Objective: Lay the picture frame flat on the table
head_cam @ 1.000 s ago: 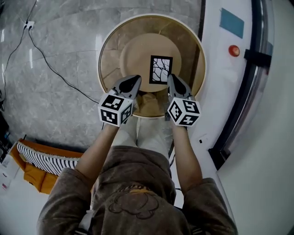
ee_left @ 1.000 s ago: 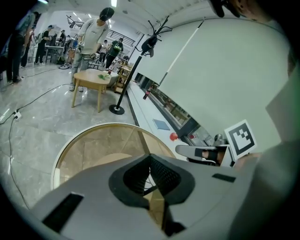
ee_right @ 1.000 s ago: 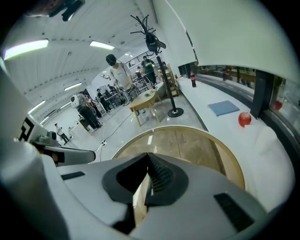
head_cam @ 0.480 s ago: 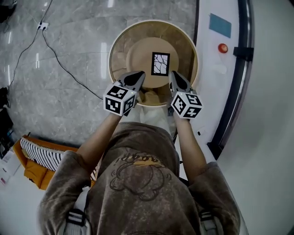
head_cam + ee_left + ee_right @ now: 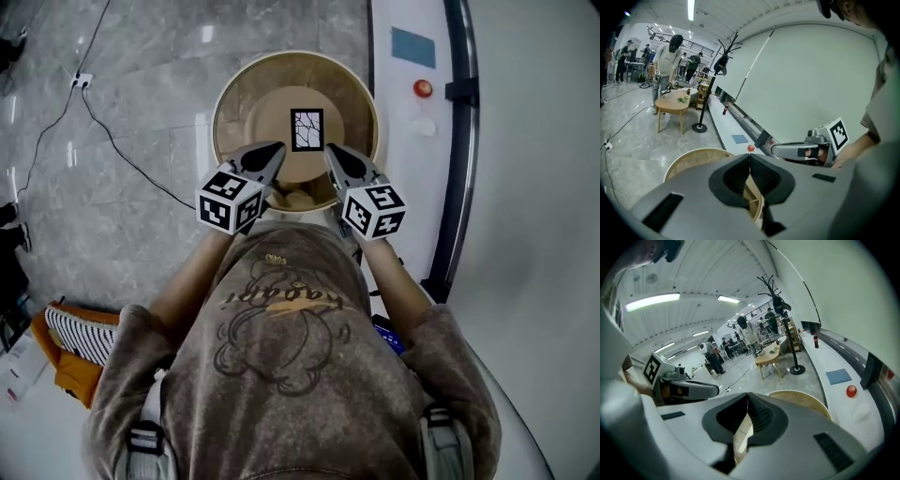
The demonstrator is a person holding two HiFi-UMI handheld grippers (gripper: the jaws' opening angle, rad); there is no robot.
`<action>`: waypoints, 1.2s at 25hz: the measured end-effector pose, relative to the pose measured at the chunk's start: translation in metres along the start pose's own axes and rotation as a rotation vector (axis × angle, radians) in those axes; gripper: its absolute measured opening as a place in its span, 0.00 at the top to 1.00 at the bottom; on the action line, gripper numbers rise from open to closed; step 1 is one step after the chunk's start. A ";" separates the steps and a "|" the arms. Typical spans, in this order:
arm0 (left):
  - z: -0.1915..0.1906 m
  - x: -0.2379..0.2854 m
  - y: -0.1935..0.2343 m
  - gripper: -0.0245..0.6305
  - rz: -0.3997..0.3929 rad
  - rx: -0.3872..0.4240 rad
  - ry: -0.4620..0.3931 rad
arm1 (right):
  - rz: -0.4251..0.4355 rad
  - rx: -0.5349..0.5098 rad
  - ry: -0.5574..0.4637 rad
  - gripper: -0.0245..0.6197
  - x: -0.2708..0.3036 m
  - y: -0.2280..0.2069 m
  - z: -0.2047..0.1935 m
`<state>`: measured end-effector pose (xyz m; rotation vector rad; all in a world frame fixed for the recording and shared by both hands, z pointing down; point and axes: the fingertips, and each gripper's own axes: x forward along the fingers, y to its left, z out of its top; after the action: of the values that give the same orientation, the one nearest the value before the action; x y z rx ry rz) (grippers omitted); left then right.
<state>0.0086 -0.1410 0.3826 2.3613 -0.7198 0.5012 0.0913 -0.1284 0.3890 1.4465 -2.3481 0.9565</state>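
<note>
A black picture frame [image 5: 307, 129] with a white branching print lies flat on the raised middle of the round wooden table [image 5: 238, 97]. Both grippers hang above the table's near edge, apart from the frame. My left gripper [image 5: 277, 148] points at the frame from the lower left, its jaws closed together with nothing between them [image 5: 749, 157]. My right gripper [image 5: 330, 150] mirrors it on the lower right, also shut and empty [image 5: 748, 395]. Each gripper view looks out level across the room and shows only the table rim [image 5: 692, 158] [image 5: 806, 401], not the frame.
A white ledge [image 5: 405, 122] runs along the right of the table, with a red knob [image 5: 424, 88] and a blue patch [image 5: 412, 47]. A cable [image 5: 112, 141] trails over the grey floor at the left. Far off are people, a small wooden table [image 5: 672, 101] and a coat stand [image 5: 717, 70].
Both grippers have lifted up and away from the table, staying shut. The table and frame look smaller and farther below. The frame stays flat where it was.
</note>
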 end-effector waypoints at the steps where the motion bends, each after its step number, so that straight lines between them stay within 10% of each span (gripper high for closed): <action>1: 0.004 -0.004 -0.004 0.93 -0.007 0.010 -0.006 | 0.009 0.000 -0.008 0.93 -0.005 0.004 0.003; 13: 0.043 -0.044 -0.034 0.93 -0.033 0.188 -0.080 | 0.127 -0.116 -0.140 0.93 -0.057 0.045 0.052; 30: 0.070 -0.062 -0.054 0.93 -0.035 0.226 -0.161 | 0.128 -0.189 -0.223 0.93 -0.093 0.060 0.081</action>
<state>0.0049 -0.1276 0.2752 2.6445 -0.7242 0.3982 0.0972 -0.0955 0.2562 1.4072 -2.6354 0.6066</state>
